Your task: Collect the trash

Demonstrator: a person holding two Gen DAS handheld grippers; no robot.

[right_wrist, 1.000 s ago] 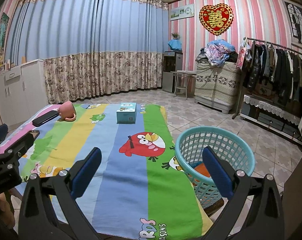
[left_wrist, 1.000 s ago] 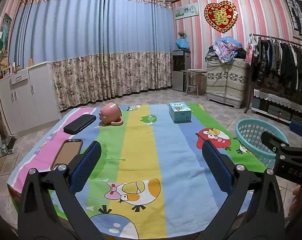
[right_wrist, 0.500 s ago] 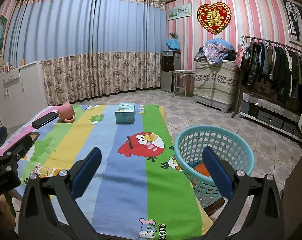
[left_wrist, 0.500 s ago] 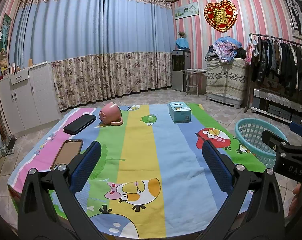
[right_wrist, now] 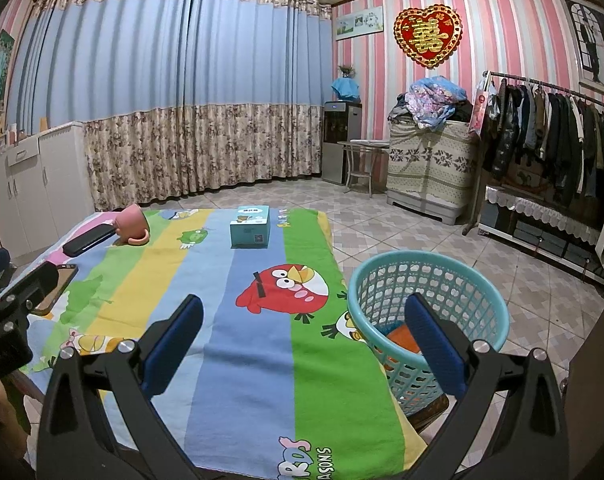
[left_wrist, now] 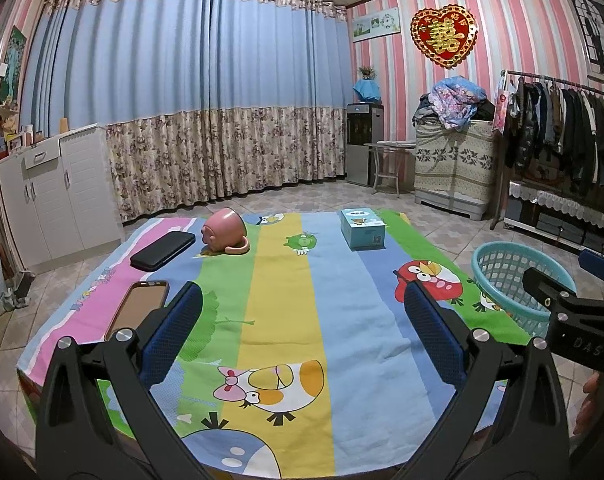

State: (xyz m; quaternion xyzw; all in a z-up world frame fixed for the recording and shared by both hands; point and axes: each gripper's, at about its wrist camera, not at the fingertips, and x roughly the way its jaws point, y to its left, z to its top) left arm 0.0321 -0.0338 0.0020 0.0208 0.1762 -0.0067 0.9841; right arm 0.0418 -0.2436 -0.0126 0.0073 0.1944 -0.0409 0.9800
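Observation:
A table under a striped cartoon cloth (left_wrist: 282,280) (right_wrist: 254,360) carries a pink mug (left_wrist: 224,232) (right_wrist: 130,225) lying on its side. With it are a black case (left_wrist: 162,250) (right_wrist: 88,240), a phone (left_wrist: 140,307) (right_wrist: 58,282) and a teal box (left_wrist: 361,229) (right_wrist: 249,227). A teal basket (left_wrist: 497,276) (right_wrist: 441,280) stands beside the table's right edge, with something orange (right_wrist: 399,338) inside. My left gripper (left_wrist: 302,300) hovers open over the near cloth. My right gripper (right_wrist: 303,308) is open above the cloth's right part, its right finger in front of the basket. Neither holds anything.
White cabinets (left_wrist: 50,200) line the left wall and long curtains (left_wrist: 206,120) hang at the back. A clothes rack (right_wrist: 557,136) and a covered pile (right_wrist: 429,160) stand to the right. Tiled floor (right_wrist: 401,232) lies open beyond the basket.

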